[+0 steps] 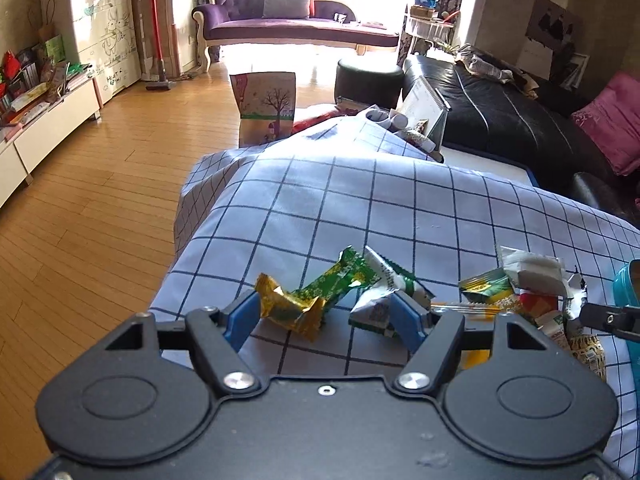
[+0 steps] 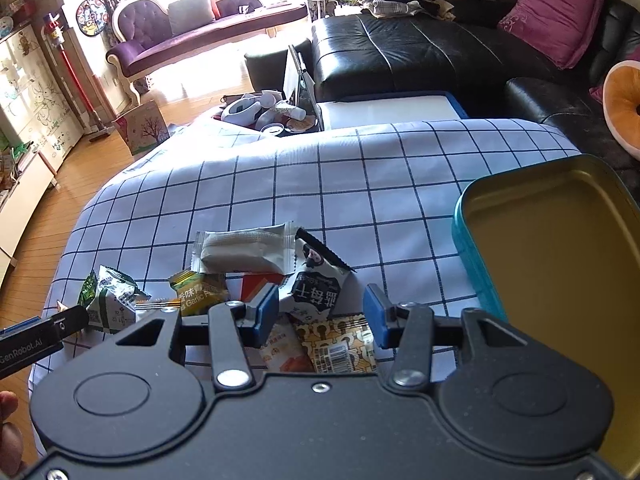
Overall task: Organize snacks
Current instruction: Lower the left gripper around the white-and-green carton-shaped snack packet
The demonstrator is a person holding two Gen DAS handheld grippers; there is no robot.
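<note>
Loose snack packets lie on a blue-checked tablecloth [image 1: 320, 200]. My left gripper [image 1: 326, 316] is open and low over them. A gold-wrapped candy [image 1: 288, 308] lies against its left pad and a white-green packet [image 1: 374, 310] against its right pad. A green bar [image 1: 340, 276] lies just beyond. My right gripper [image 2: 322, 314] is open over a white-black packet [image 2: 316, 288], a yellow patterned packet [image 2: 340, 344] and an orange packet [image 2: 284, 348]. A teal tin [image 2: 466, 248] with a gold inside stands open to its right, nothing visible in it.
A grey-white packet [image 2: 244, 252] and a garlic-snack packet [image 2: 200, 296] lie further out. Bottles and a spiral notepad [image 2: 296, 76] crowd the table's far end. The table edge drops to wooden floor [image 1: 80, 220] on the left. A black sofa [image 2: 440, 52] stands behind.
</note>
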